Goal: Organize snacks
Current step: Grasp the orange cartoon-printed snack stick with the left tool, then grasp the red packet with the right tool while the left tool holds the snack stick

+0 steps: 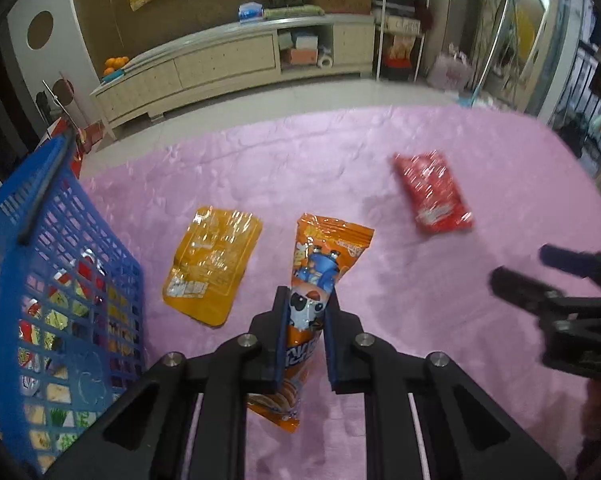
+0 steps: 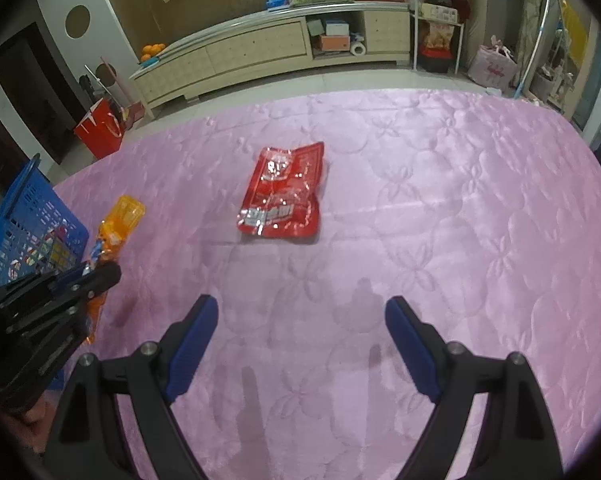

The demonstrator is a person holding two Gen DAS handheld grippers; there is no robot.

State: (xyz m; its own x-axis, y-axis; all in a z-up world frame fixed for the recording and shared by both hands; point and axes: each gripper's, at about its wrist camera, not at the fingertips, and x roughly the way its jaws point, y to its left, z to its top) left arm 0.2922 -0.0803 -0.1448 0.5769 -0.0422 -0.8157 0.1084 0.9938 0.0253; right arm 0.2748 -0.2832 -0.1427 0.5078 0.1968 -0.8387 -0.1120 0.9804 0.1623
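Observation:
My left gripper (image 1: pixel 306 314) is shut on an orange snack packet with a cartoon print (image 1: pixel 324 256), pinching its middle so it stands on edge over the pink cover. A flat yellow-orange pouch (image 1: pixel 212 264) lies just left of it. A red packet (image 1: pixel 434 196) lies farther back to the right, and straight ahead of my right gripper (image 2: pixel 302 304), which is open and holds nothing. The red packet (image 2: pixel 284 196) is well beyond its fingertips. A blue mesh basket (image 1: pixel 72 216) stands at the left with several snack packs inside.
A pink quilted cover (image 2: pixel 460 240) spreads over the whole work surface. Its far edge drops to a tiled floor with a long cream cabinet (image 2: pixel 260 48) behind. A red paper bag (image 2: pixel 100 132) stands on the floor past the basket (image 2: pixel 28 208).

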